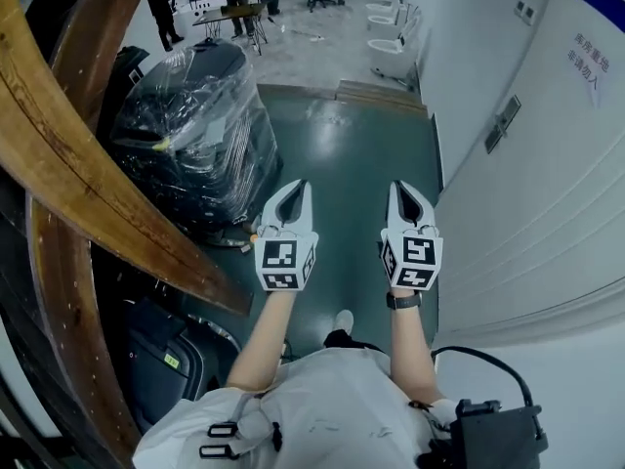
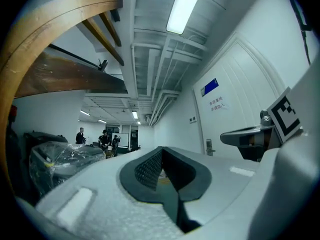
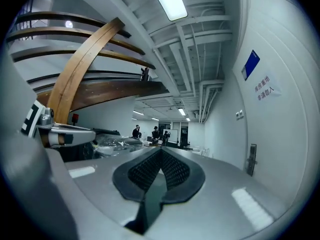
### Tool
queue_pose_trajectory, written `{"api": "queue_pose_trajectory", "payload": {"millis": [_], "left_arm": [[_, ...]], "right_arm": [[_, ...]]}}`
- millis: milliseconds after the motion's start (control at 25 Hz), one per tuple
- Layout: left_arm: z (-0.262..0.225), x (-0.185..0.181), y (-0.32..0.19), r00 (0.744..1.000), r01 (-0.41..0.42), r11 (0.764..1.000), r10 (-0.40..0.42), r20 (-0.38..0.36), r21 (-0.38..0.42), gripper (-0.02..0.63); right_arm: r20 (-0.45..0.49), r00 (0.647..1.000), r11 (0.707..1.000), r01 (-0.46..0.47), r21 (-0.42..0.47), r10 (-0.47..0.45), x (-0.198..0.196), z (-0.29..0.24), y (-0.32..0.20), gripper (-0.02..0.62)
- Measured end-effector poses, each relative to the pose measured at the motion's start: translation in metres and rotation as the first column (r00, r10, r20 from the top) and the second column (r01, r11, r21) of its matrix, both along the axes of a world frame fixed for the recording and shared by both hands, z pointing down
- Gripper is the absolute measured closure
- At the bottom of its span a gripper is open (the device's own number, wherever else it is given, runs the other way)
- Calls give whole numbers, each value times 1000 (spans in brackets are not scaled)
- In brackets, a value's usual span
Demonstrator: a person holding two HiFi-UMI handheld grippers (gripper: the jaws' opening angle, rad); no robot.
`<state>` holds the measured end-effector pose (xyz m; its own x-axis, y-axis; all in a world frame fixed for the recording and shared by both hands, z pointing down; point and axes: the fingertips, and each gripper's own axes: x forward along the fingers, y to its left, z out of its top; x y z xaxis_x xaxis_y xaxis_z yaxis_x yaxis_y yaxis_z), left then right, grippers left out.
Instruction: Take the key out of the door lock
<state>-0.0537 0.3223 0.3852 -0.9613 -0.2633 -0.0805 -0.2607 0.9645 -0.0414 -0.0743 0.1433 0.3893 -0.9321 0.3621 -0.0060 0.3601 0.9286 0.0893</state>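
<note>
The white door runs along the right side of the corridor. Its dark lock plate lies ahead of both grippers and to the right; it also shows as lock plate and lock plate. No key can be made out at this distance. My left gripper and right gripper are held side by side, pointing level down the corridor, well short of the lock. Both are shut with nothing between the jaws, as the left gripper and right gripper show in their own views.
A bulky object wrapped in clear plastic stands at the left of the green floor. Curved wooden beams fill the far left. White toilets and several people by a table are at the far end. A sign hangs on the door.
</note>
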Motion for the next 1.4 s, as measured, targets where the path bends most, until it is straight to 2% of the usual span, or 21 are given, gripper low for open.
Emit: {"api": "queue_pose_trajectory", "payload": {"millis": [120,280,480,640,760,920,1120,1240,1400], "left_arm": [[-14,-49,-2,1000,18,1000,-18,15,3,606],[-22,-100,-6,1000,10,1000,-11,20,25,604],[-5,-155,-12,999,-28,999,29,-38,24,604],[1,-198,-23,995,-85,996,85,-50,-2,604],[7,-245,-26,990,-133,991,134,-51,23,606],[-6,-324,-26,976,-216,975,218,-21,58,606],[-43,-409,-20,956,-289,956,287,54,42,605],[-40,-443,-19,944,-329,943,326,48,57,604],[-12,-486,-27,920,-390,917,392,-7,83,606]], "right_arm": [[26,1000,1000,-10,0,10,-54,-14,-14,592],[-9,1000,999,2,-39,-2,-105,0,-24,592],[-68,997,998,23,-53,-26,-156,24,-18,592],[-95,995,995,34,-93,-43,-197,35,-16,592],[-119,992,997,20,-78,-29,-234,46,-12,592],[-105,994,998,-22,-55,16,-300,36,-4,592],[4,998,977,-55,-208,57,-379,-18,-1,592],[33,994,975,-97,-202,105,-406,-21,2,591],[22,986,970,-159,-183,165,-436,-2,3,591]]}}
